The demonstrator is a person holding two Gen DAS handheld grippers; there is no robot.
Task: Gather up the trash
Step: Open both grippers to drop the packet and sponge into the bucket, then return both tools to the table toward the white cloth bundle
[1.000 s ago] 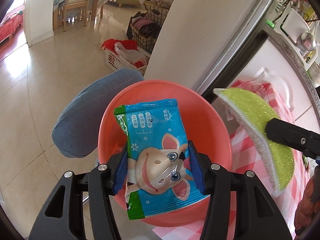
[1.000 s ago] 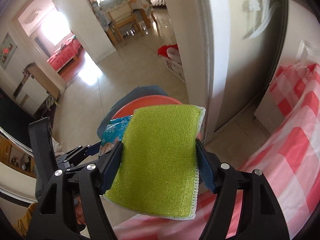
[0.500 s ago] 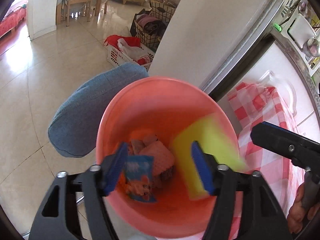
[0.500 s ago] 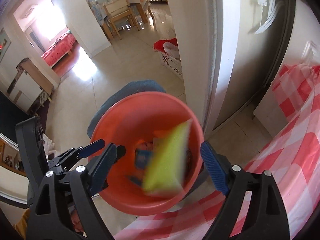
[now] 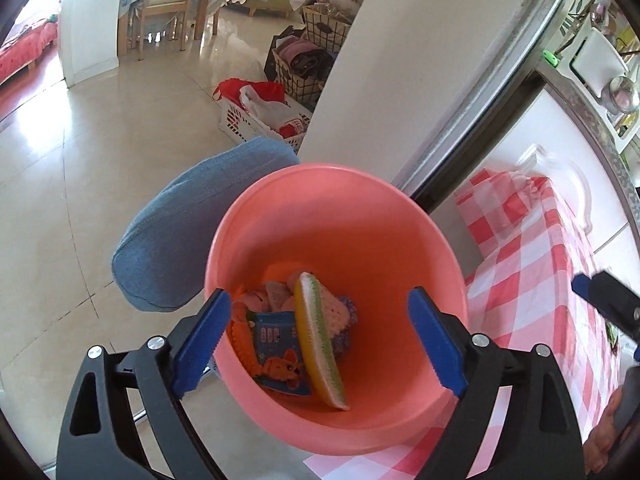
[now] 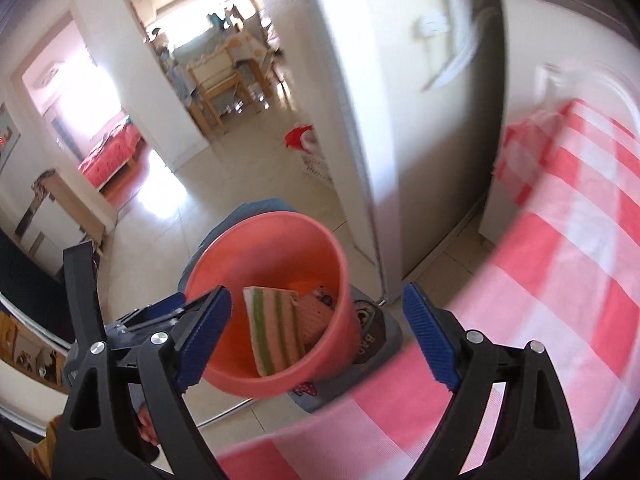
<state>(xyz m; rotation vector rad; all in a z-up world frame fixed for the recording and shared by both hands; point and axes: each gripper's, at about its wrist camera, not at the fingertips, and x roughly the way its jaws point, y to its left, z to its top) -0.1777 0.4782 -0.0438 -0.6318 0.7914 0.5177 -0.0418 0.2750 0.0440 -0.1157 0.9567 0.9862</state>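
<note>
A salmon-pink bucket (image 5: 360,224) stands on a blue padded stool beside the table; it also shows in the right wrist view (image 6: 240,248). Inside lie a blue snack wrapper (image 5: 280,354), a green-and-yellow sponge (image 5: 318,340) standing on edge, also in the right wrist view (image 6: 272,330), and other scraps. My left gripper (image 5: 320,340) is open and empty just above the bucket's near rim. My right gripper (image 6: 316,328) is open and empty, above and to the right of the bucket; its fingertip shows in the left wrist view (image 5: 608,300).
A red-and-white checked tablecloth (image 5: 532,264) covers the table at the right. A blue stool cushion (image 5: 180,236) juts out left of the bucket. A white wall corner (image 5: 380,60) stands behind. A laundry basket (image 5: 260,116) sits on the tiled floor.
Both grippers opened. The snack wrapper dropped from the left gripper and the sponge from the right one; both now lie in the bucket. The right gripper has pulled back to the right.
</note>
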